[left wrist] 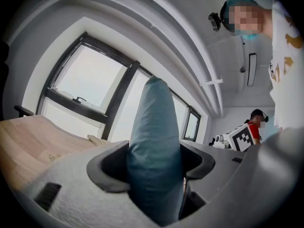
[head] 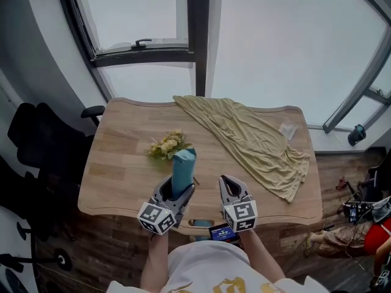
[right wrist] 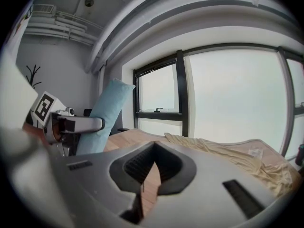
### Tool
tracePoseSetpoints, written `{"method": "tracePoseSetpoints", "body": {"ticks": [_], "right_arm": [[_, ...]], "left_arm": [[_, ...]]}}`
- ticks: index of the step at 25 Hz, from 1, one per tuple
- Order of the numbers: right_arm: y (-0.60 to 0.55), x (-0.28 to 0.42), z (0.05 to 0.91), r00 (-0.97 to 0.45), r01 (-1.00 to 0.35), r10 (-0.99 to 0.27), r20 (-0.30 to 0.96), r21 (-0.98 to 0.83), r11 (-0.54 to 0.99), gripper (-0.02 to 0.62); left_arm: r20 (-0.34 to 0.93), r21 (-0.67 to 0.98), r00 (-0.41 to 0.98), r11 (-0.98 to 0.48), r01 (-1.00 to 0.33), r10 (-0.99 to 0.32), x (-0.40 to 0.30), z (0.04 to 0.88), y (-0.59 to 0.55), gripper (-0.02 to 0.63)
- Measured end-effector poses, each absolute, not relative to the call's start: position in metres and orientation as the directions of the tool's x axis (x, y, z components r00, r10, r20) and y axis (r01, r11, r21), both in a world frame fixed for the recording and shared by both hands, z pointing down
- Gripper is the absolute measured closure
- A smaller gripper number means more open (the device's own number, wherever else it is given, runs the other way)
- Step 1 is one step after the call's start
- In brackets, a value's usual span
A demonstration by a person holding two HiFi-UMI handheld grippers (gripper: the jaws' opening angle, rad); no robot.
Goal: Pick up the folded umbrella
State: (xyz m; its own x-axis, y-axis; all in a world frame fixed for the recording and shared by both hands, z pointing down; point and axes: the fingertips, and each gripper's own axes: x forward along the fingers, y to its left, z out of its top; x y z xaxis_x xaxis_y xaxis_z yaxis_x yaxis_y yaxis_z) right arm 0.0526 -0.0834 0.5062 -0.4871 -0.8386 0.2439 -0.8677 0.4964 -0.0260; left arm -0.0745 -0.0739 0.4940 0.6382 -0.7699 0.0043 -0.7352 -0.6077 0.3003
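Note:
The folded umbrella [head: 183, 170] is a teal sleeve standing nearly upright above the near edge of the wooden table [head: 119, 163]. My left gripper [head: 179, 192] is shut on its lower part. In the left gripper view the umbrella [left wrist: 154, 141] fills the gap between the jaws of that gripper [left wrist: 153, 161] and rises toward the windows. My right gripper [head: 230, 188] hovers just to the right, shut with nothing in it. In the right gripper view its pads [right wrist: 153, 167] meet, and the umbrella [right wrist: 102, 115] shows at the left in the left gripper [right wrist: 76, 125].
A small bunch of yellow flowers [head: 166, 144] lies behind the umbrella. An olive cloth [head: 250, 139] drapes across the table's right half, with a clear wrapper [head: 287, 129] near it. Large windows stand behind, a black chair [head: 36, 139] at the left, and a person in red [head: 376, 240] at the far right.

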Motion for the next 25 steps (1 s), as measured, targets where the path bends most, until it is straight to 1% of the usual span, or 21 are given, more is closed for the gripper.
{"method": "tracePoseSetpoints", "body": {"ticks": [16, 22, 25], "right_arm": [[-0.084, 0.054, 0.503, -0.474, -0.876, -0.85, 0.23, -0.026, 0.481, 0.584], [-0.088, 0.053, 0.504, -0.47, -0.879, -0.85, 0.237, -0.032, 0.476, 0.584], [-0.087, 0.054, 0.505, -0.465, -0.881, -0.852, 0.238, -0.033, 0.472, 0.584]], "left_arm": [[-0.066, 0.339, 0.608, -0.591, -0.732, -0.791, -0.091, 0.481, -0.071, 0.288], [-0.067, 0.353, 0.602, -0.583, -0.732, -0.796, -0.097, 0.484, -0.073, 0.288], [-0.052, 0.33, 0.606, -0.586, -0.74, -0.794, -0.095, 0.486, -0.071, 0.288]]}}
